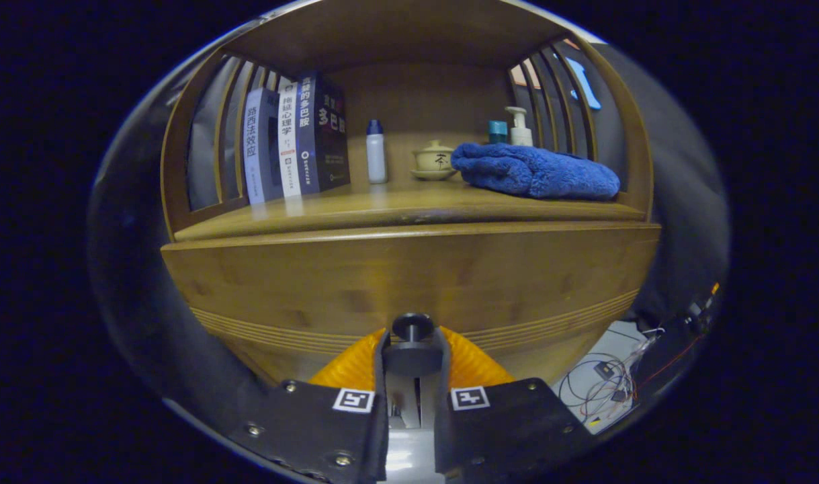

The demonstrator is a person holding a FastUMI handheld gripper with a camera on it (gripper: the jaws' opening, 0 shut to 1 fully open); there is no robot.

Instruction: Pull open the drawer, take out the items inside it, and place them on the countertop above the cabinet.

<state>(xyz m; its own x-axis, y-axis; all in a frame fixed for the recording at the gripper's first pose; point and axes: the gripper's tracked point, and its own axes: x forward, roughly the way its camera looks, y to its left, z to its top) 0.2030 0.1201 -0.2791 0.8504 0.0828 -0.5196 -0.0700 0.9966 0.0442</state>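
A wooden cabinet faces me, and its drawer front (409,282) spans the width below the countertop (396,212). A dark round knob (412,327) sticks out from the lower middle of the drawer front. My gripper (412,356) is shut on that knob, one finger pressing on each side of its stem and disc. The drawer's inside is hidden, so what it holds cannot be seen. On the countertop lies a folded blue towel (535,172) toward the right.
Upright books (295,138) stand at the countertop's left. A white bottle (376,153), a lidded ceramic cup on a saucer (434,161), a teal-capped jar (497,130) and a pump bottle (519,126) stand at the back. Loose cables (604,383) lie on the floor to the right.
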